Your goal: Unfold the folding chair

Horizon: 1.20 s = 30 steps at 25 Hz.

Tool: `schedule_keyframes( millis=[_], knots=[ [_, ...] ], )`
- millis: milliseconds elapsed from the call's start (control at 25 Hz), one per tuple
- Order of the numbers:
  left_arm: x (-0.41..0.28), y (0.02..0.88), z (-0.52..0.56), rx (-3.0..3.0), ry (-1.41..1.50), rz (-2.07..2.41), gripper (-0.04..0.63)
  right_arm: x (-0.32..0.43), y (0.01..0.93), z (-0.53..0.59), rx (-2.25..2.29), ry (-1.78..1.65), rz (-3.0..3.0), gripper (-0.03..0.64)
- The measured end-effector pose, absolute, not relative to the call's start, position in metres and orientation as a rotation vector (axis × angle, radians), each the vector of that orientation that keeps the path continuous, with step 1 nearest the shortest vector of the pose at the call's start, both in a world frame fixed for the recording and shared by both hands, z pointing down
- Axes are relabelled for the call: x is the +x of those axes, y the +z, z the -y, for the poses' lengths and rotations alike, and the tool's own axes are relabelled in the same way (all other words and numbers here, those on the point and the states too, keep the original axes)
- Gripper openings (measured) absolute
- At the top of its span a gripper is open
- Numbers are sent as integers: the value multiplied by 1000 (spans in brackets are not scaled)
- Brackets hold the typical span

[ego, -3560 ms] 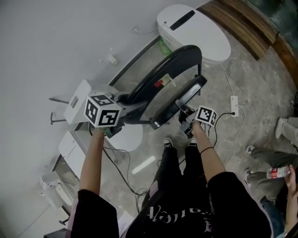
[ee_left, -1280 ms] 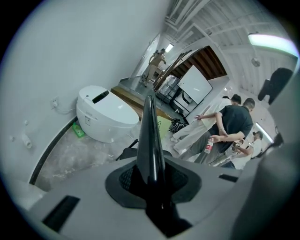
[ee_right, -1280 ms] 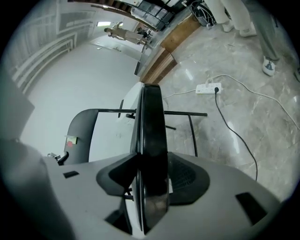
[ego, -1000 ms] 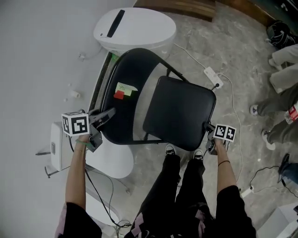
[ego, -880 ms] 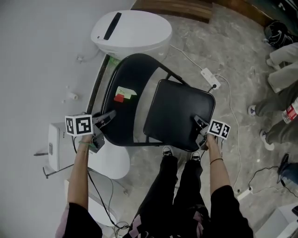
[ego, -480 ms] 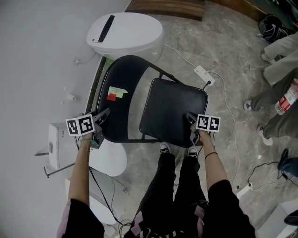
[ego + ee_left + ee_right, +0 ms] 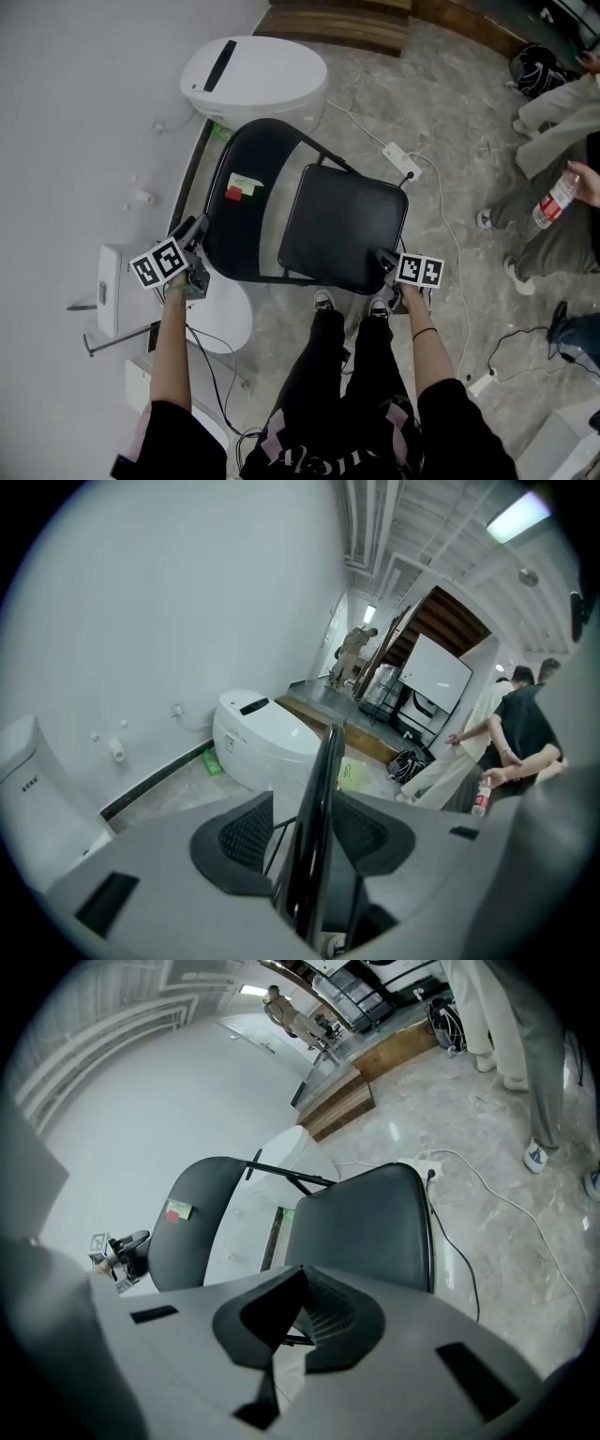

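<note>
**Chair stands open, held by its back**

At the far left, the left gripper (image 7: pixel 197 228) has its fingers (image 7: pixel 246 834) clenched on the side edge of the backrest (image 7: pixel 239 225). The left gripper view shows that edge as a thin dark blade pinched between the pads. This grip probably serves to steady the upright part so the frame cannot tip or swing shut. A red and a green sticker (image 7: pixel 239 185) sit high on the backrest, and a white toilet (image 7: pixel 253 70) stands just behind it against the wall.

The folding chair (image 7: pixel 342 230) stands on the stone floor (image 7: pixel 450 122) in front of the person. Its seat (image 7: pixel 366 1227) lies flat and level, so the unfolding looks essentially done.

At the seat's near right corner is the right gripper (image 7: pixel 384 260). Its fingers (image 7: pixel 328 1321) are pressed together with nothing between them. The tips lie at the seat's front edge, probably to push the seat down flat. Whether they touch it is hidden.

A power strip (image 7: pixel 401 167) lies on the floor beyond the seat, and bystanders (image 7: pixel 553 141) stand well to the right.
</note>
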State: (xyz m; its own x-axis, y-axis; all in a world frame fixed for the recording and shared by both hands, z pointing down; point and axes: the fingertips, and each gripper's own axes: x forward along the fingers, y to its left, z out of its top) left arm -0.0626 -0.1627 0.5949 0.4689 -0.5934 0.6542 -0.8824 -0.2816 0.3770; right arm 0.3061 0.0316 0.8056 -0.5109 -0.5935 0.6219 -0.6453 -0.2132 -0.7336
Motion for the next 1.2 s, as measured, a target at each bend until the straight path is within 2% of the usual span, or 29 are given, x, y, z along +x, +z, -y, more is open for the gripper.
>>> schedule_keyframes(
  millis=[240,520,760,960,1200],
  knots=[
    [-85,546,142,2142,495,1211,190,287,746,-44,1597,1831,1962,11],
    [-59,527,97,2227,467,1036,187,252,660,-45,1658,1750,2058,11],
    [-36,527,54,2228,441,959,112,218,603,-51,1665,1689,2123,11],
    [-22,526,9,2216,397,951,25,194,574,-71,1609,1592,2164,11],
    [-4,518,-56,2152,308,948,5,185,542,-100,1537,1530,2265,11]
  ],
)
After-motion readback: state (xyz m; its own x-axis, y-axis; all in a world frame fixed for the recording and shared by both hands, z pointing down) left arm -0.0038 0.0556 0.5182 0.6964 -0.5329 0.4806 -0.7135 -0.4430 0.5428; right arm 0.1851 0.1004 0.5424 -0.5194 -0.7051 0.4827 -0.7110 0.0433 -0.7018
